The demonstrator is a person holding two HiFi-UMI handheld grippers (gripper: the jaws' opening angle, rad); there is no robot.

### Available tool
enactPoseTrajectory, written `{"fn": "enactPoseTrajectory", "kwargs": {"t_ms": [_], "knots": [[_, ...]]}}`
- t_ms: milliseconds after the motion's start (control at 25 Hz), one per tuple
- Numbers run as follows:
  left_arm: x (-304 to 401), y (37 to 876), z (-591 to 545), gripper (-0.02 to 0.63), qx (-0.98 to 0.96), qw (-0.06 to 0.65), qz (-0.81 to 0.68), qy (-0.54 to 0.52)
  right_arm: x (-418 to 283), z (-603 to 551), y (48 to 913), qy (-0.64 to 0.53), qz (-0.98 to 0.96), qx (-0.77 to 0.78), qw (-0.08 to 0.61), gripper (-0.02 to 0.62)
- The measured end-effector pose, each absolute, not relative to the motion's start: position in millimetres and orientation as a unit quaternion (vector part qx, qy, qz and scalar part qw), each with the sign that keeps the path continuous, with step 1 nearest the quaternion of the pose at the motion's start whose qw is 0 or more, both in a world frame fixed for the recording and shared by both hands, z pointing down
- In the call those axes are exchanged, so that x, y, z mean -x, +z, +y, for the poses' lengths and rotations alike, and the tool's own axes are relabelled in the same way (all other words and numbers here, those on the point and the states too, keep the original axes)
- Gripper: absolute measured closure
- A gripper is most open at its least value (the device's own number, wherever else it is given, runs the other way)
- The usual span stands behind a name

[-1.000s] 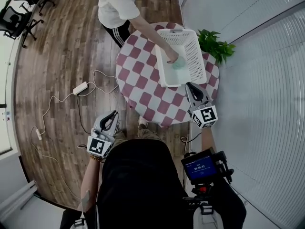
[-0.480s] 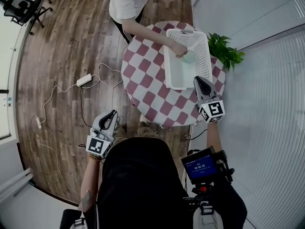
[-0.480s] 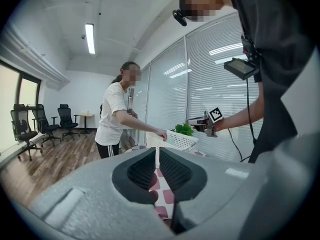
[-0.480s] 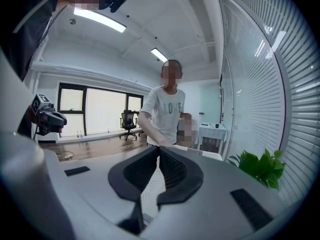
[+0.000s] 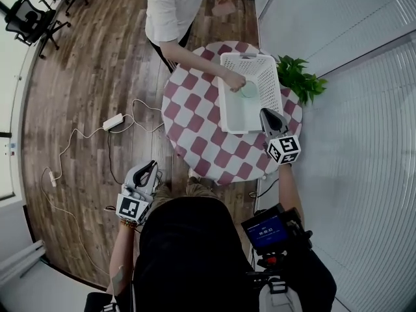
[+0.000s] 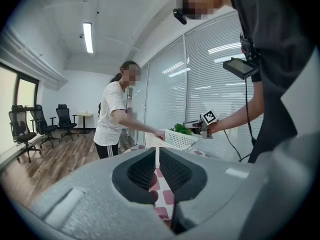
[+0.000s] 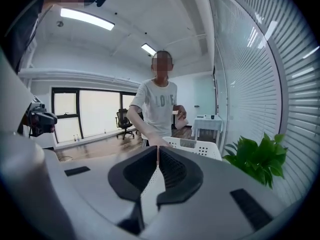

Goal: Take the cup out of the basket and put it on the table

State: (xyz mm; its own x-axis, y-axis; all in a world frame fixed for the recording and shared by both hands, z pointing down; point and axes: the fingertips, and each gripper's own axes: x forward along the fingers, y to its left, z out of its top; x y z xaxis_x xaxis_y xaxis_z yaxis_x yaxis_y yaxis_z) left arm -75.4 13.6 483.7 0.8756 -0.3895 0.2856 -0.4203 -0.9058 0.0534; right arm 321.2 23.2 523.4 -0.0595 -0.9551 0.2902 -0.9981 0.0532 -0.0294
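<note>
Office chairs (image 5: 29, 19) stand far left of the table, up by the window. A power strip (image 5: 109, 119) with a white cable lies on the wood floor left of the table.

The left gripper (image 5: 151, 169) is off the table's near-left edge, low beside the wearer's body and well apart from the table. In the left gripper view its jaws (image 6: 156, 151) are clenched together with nothing between them.

The round table (image 5: 195, 103) has a red-and-white checked cloth. A second person in a white shirt (image 5: 168, 5) stands at the table's far side, and their hand (image 5: 233, 80) reaches into the basket.

The white perforated basket (image 5: 250, 60) sits on the table's right half. The pale green cup (image 5: 249, 90) is inside the basket, toward its far end, right at that hand.

The right gripper (image 5: 264, 113) is over the table's right part, with its tips at the basket's near-right corner; contact can't be told. In the right gripper view its jaws (image 7: 158, 149) are pressed together and empty.

A green plant (image 5: 298, 77) is just off the table's right edge.
</note>
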Motion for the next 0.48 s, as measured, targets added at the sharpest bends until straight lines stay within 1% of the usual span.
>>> {"fn": "enactPoseTrajectory", "kwargs": {"t_ms": [120, 360, 480], "knots": [[77, 481, 10, 0.578, -0.965, 0.052, -0.215, 0.139, -323, 15, 523, 0.112, -0.724, -0.672, 0.105, 0.584], [75, 491, 15, 0.578, -0.967, 0.062, -0.201, 0.146, -329, 13, 545, 0.136, -0.713, -0.668, 0.162, 0.584], [74, 489, 11, 0.578, -0.966, 0.06, -0.203, 0.145, -336, 6, 543, 0.134, -0.712, -0.667, 0.173, 0.584]]}}
